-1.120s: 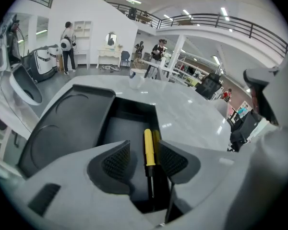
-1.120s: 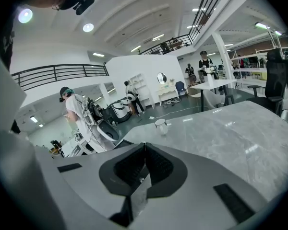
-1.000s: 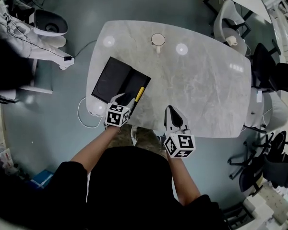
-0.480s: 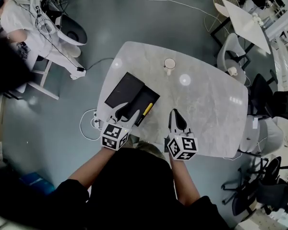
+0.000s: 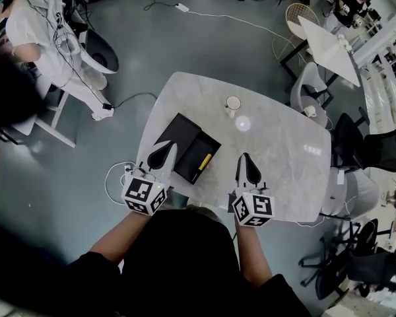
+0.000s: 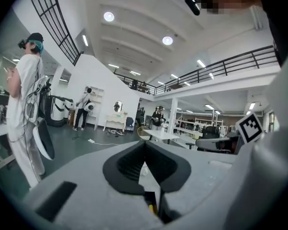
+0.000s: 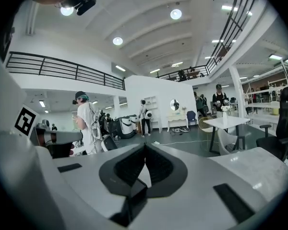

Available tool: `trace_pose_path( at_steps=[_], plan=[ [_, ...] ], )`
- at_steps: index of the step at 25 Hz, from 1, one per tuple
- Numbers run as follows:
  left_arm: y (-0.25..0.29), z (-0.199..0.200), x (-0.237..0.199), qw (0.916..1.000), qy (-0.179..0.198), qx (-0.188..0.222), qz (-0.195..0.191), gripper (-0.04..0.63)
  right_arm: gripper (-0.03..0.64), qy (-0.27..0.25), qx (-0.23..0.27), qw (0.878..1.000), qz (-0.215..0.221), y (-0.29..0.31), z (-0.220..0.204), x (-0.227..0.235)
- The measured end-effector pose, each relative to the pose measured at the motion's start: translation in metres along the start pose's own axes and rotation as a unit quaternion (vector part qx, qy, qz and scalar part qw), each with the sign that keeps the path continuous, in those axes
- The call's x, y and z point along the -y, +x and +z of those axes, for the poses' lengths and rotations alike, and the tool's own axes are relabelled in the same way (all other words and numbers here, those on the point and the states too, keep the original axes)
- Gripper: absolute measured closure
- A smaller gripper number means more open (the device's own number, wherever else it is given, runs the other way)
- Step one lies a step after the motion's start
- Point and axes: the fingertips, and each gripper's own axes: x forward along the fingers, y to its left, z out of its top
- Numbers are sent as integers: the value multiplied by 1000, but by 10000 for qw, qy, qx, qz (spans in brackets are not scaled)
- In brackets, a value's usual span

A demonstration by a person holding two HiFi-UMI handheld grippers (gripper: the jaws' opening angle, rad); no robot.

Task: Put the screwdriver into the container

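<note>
The black container [image 5: 182, 144] lies open on the marble table [image 5: 284, 150]. The screwdriver [image 5: 204, 162], with its yellow handle, rests inside the container's right half. My left gripper [image 5: 168, 148] sits at the container's near left corner, shut and empty, apart from the screwdriver. In the left gripper view the jaws [image 6: 145, 150] meet, and a yellow bit of the screwdriver [image 6: 151, 208] shows low behind them. My right gripper [image 5: 245, 157] rests on the table right of the container, shut with nothing in it; its jaws [image 7: 145, 153] are also closed in the right gripper view.
A white cup [image 5: 233, 103] stands at the table's far edge. A white cable [image 5: 114, 177] hangs off the near left corner. Chairs [image 5: 310, 88] crowd the right side. A person in white [image 5: 43, 35] stands far left.
The left gripper has let go of the screwdriver, drawn back toward me and closed its jaws. The screwdriver now lies in the container. The head view has pulled back.
</note>
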Motion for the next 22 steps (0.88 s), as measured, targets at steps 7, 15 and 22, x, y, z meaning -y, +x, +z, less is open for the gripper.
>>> trace_pose_path(
  at_steps=[7,15,22],
  plan=[
    [-21,33,-32,9998,156,88,-83,578,604,-73,51,9997,-231,5,14,-30],
    [-22,30,-41,9988,174,-7,-452,578,604,-87,-20,9990,-447,-5,9,-59],
    [-29,32,-36,9966,129,-29,-808,578,604,-275,-13,9970,-718,-14,3,-74]
  ],
)
